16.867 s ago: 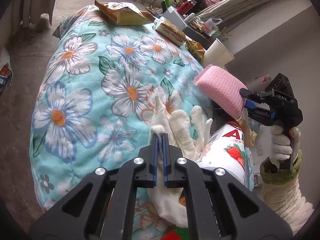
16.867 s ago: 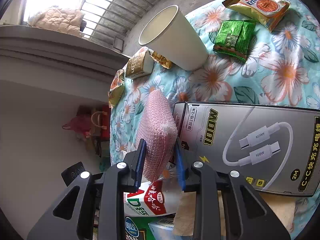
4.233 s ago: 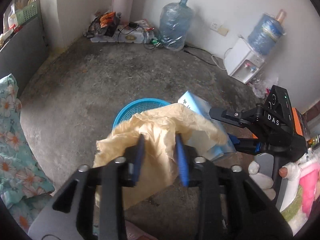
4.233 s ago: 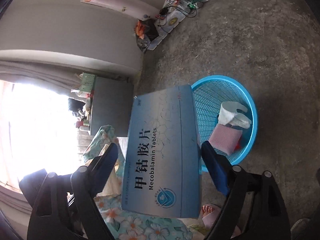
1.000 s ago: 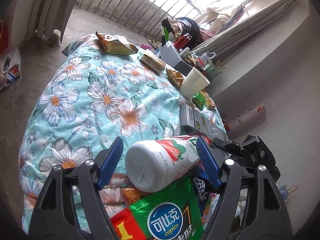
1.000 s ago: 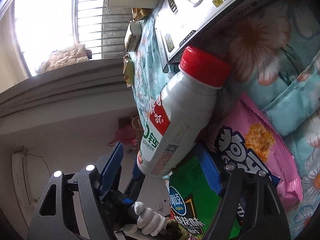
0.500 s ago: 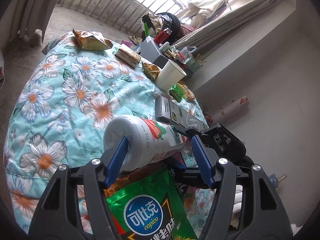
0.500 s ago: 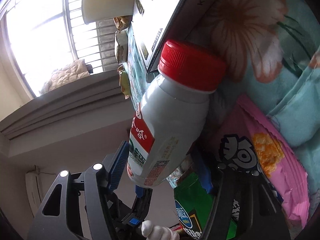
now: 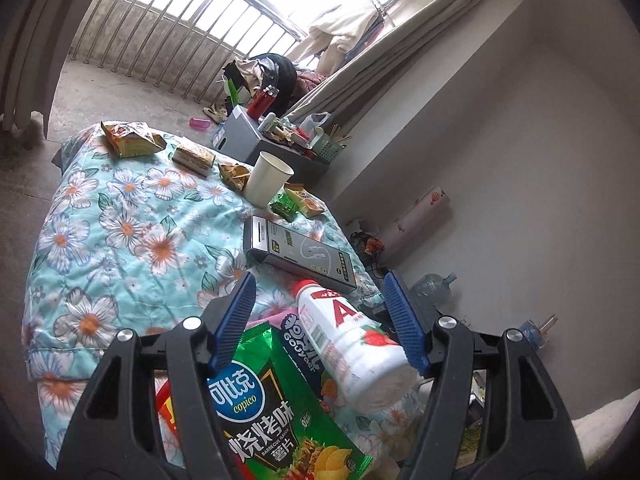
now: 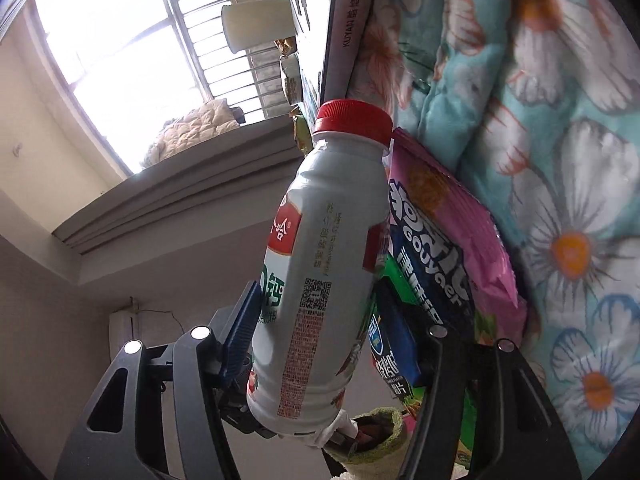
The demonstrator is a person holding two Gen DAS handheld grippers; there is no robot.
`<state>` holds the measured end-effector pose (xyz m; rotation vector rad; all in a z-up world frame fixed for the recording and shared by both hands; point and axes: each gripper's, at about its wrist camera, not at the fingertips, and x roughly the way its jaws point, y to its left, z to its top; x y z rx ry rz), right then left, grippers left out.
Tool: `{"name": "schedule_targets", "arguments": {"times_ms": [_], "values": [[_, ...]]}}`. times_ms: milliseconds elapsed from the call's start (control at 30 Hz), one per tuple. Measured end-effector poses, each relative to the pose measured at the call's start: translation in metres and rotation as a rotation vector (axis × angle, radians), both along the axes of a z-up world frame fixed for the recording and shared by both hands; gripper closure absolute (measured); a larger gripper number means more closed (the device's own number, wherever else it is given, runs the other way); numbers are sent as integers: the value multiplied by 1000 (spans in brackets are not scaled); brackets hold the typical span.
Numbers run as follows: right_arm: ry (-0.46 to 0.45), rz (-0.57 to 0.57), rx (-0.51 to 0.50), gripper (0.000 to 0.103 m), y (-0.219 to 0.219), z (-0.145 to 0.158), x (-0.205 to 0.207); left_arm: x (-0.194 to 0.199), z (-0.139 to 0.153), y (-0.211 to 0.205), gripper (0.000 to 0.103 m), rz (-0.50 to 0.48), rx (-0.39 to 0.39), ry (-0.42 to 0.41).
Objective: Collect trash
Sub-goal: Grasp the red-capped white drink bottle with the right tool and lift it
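Right claw (image 10: 316,336) closing on white bottle (image 10: 320,272) (red cap outward); left claw (image 9: 320,320) open, empty.

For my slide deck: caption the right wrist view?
Right gripper closing around a red-capped milk bottle beside snack bags on a floral quilt.

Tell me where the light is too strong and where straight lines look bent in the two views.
Right wrist view: the window is blown out to white. Left wrist view: fisheye curves the railing bars, and glare washes out the window top; the bottle stays sharp.
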<state>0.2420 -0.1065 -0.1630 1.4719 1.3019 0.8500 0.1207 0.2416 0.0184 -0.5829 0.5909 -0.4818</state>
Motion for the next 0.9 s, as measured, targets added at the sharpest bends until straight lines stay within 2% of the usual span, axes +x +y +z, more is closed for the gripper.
{"name": "schedule_targets", "arguments": {"times_ms": [167, 333, 400, 467, 600, 800, 900], "values": [[-71, -60, -135, 47, -69, 11, -35, 7, -7, -13, 41, -26, 2, 39], [-211, -125, -465, 47, -117, 34, -52, 14, -16, -39, 41, -73, 24, 69], [-262, -115, -518, 45, -121, 41, -58, 17, -18, -49, 41, -88, 39, 81], [-317, -83, -566, 37, -117, 50, -59, 18, -17, -57, 41, -97, 54, 87], [-447, 38, -730, 32, -102, 65, -68, 21, -14, -69, 41, -105, 89, 91], [-546, 188, -892, 32, -74, 73, -62, 27, -15, -85, 41, -115, 145, 109], [-588, 275, -899, 32, -66, 72, -54, 31, -14, -96, 40, -121, 215, 104]]}}
